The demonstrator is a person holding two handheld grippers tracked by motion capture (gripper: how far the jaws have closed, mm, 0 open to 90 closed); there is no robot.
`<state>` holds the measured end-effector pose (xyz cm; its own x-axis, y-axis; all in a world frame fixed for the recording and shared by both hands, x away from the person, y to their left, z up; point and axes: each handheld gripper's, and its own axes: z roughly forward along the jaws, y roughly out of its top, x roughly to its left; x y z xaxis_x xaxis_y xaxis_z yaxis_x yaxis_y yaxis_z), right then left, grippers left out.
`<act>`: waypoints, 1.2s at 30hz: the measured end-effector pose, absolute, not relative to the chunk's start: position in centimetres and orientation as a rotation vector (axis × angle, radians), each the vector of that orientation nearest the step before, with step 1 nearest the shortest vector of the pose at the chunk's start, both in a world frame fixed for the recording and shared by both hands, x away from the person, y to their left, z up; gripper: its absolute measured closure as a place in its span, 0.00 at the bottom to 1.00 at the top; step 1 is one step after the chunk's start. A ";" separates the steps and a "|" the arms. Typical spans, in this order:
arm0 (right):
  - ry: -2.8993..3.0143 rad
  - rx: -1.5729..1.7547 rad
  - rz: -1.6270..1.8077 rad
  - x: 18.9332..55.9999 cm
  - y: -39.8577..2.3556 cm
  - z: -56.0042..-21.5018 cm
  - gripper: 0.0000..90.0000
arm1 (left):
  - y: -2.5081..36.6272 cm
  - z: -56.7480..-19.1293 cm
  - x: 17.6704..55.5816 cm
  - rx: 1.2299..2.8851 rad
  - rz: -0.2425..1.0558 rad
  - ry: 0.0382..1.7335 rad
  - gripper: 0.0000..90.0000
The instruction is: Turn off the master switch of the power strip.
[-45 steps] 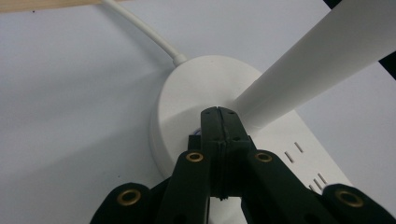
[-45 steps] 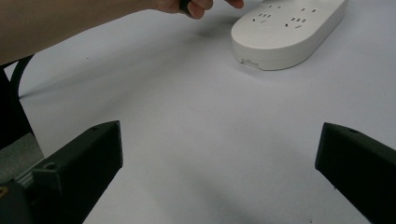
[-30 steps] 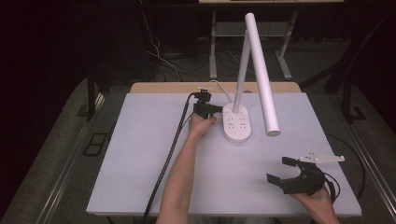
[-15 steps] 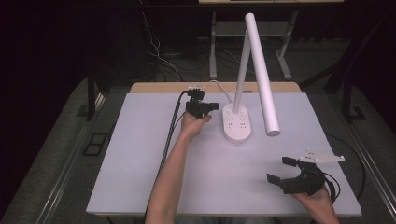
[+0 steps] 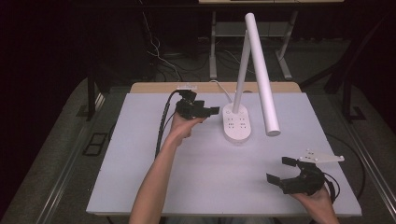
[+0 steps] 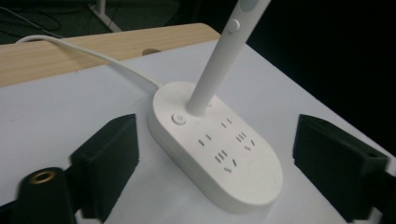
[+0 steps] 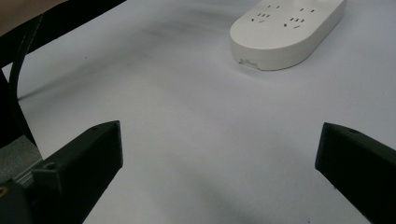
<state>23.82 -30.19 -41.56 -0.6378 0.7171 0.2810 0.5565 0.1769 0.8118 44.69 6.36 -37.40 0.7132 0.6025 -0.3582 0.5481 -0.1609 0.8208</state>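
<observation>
A white desk lamp stands at the back middle of the white table [image 5: 140, 154]. Its oval base [image 5: 237, 123] [image 6: 219, 144] [image 7: 285, 28] carries several sockets and a round button [image 6: 178, 118]. A thin pole [image 5: 241, 70] rises from the base, and the long lamp head [image 5: 261, 74] slopes down to the right. My left gripper [image 5: 208, 108] [image 6: 215, 158] hovers just left of the base, pointing at it. Its jaws have just been opening and stand open, gripping nothing. My right gripper [image 5: 279, 169] [image 7: 219, 158] rests open near the front right corner, with bare table between its jaws.
A white cord [image 6: 93, 53] runs from the base over the wooden strip [image 5: 154, 87] at the table's back edge. A black cable [image 5: 163, 121] trails from the left gripper along the forearm. Dark floor, wires and desk legs [image 5: 213, 42] lie beyond the table.
The left gripper, shut and at the lamp base a second ago, has drawn back a little to the left and lifted, and its jaws have opened. The right gripper has stayed put.
</observation>
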 end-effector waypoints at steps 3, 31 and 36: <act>2.277 1.247 1.454 23.8 -30.2 -41.6 0.00 | 7.2 -37.2 44.0 1.825 0.036 0.886 0.00; 2.282 1.250 1.441 23.9 -30.1 -41.7 0.00 | 14.3 -37.7 34.2 1.859 0.148 0.861 0.00; 2.279 1.248 1.440 23.9 -30.1 -41.7 0.00 | 15.3 -37.8 32.4 1.854 0.159 0.855 0.00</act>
